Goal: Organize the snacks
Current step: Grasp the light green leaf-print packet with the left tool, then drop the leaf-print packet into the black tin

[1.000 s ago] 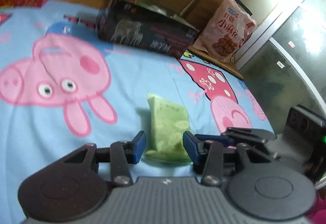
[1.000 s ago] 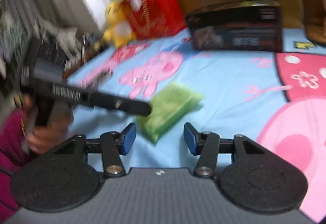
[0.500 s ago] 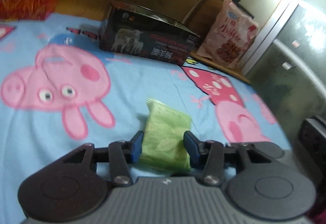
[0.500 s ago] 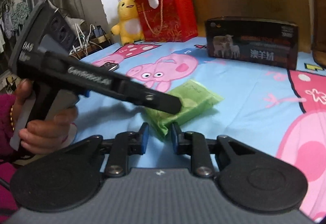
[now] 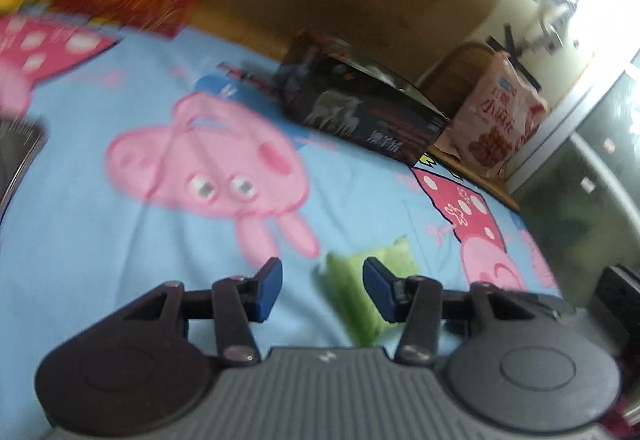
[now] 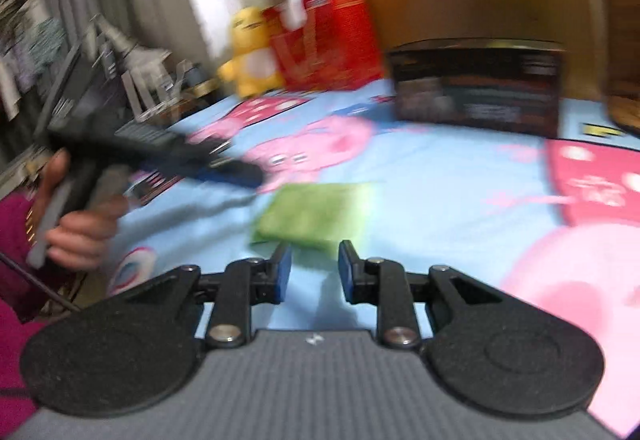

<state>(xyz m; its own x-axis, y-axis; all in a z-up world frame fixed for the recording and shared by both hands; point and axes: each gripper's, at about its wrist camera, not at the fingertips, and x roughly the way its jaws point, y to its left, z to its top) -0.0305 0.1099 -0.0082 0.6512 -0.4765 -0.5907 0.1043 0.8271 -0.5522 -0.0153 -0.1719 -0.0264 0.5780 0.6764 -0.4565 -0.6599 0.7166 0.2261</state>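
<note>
A green snack packet (image 5: pixel 352 292) lies flat on the blue cartoon-pig bed sheet (image 5: pixel 120 224). My left gripper (image 5: pixel 324 288) has its jaws opening around the packet's near end. The packet sits close to the right pad, and the left pad stands apart from it. In the right wrist view the packet (image 6: pixel 316 216) lies just beyond my right gripper (image 6: pixel 314 272). Its jaws are opening with nothing between them. The left gripper (image 6: pixel 160 148), held by a hand, reaches in from the left, its tip beside the packet's left corner. Both views are motion-blurred.
A black box (image 5: pixel 360 116) stands at the far side of the bed, with a pink snack bag (image 5: pixel 496 124) to its right on a chair. A red gift bag (image 6: pixel 328 40) with a pink plush toy on top and a yellow plush toy (image 6: pixel 250 52) stand at the far left.
The left gripper swung left, so the packet now sits toward its right pad. The right gripper's jaws narrowed and then widened a little. The left gripper's tip no longer overlaps the packet.
</note>
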